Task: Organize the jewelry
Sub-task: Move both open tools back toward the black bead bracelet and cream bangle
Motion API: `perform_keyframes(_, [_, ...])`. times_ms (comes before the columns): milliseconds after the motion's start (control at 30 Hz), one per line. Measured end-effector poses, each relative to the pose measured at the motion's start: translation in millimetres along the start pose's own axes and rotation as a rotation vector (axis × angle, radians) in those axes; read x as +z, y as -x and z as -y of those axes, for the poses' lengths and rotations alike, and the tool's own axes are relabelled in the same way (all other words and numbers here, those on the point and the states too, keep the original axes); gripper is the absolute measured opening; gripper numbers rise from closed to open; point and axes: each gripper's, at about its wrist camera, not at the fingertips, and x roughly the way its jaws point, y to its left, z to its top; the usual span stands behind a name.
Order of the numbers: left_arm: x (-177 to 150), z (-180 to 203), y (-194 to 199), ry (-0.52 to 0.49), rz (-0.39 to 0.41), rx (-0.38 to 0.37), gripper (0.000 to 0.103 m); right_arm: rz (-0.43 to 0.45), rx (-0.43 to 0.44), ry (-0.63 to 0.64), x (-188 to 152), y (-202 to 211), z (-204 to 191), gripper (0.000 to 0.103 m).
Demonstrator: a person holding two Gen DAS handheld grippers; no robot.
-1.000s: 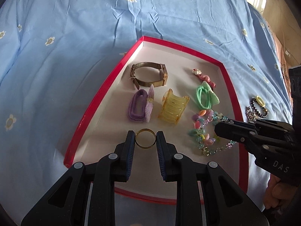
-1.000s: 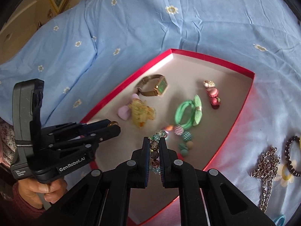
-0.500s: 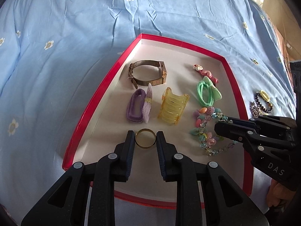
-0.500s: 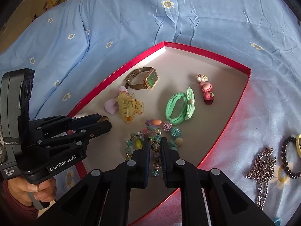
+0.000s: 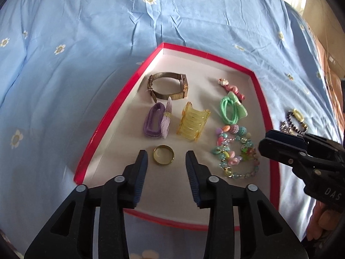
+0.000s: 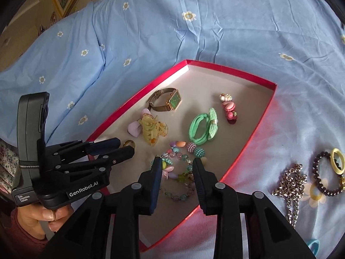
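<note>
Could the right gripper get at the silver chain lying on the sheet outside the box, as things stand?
Probably yes. The right gripper is open and empty above the beaded bracelet, and the silver chain lies uncovered on the blue sheet, to its right beyond the red box wall, with only the dark bead bracelet beside it.

Left claw (image 5: 166,158) spread wide, gold ring (image 5: 163,154) loose between its fingers in red-rimmed tray (image 5: 120,99).

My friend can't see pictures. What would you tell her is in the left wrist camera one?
The open left hand-held gripper hovers over a gold ring lying in a red-edged tray on a blue flowered bedsheet. The tray also holds a gold watch, a yellow hair claw, purple and green hair ties and a beaded bracelet.
</note>
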Motion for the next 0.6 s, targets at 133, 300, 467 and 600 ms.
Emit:
perform_keyframes(133, [-3, 1, 15, 0.035, 0.019, -0.024, 0.045, 0.036, -0.002, -0.027, -5, 20, 6, 0.034])
perform_keyframes(300, [-10, 15, 31, 0.044, 0.036, -0.067, 0.05, 0.081, -0.023, -0.056, -17, 49, 17, 0.042])
perform_keyframes(467, [-18, 36, 38, 0.019, 0.032, -0.1, 0.059, 0.112, -0.072, -0.106, -35, 77, 37, 0.049])
perform_keyframes(600, [-22, 51, 39, -0.003, 0.022, -0.123, 0.06, 0.133, -0.122, -0.152, -49, 95, 55, 0.053])
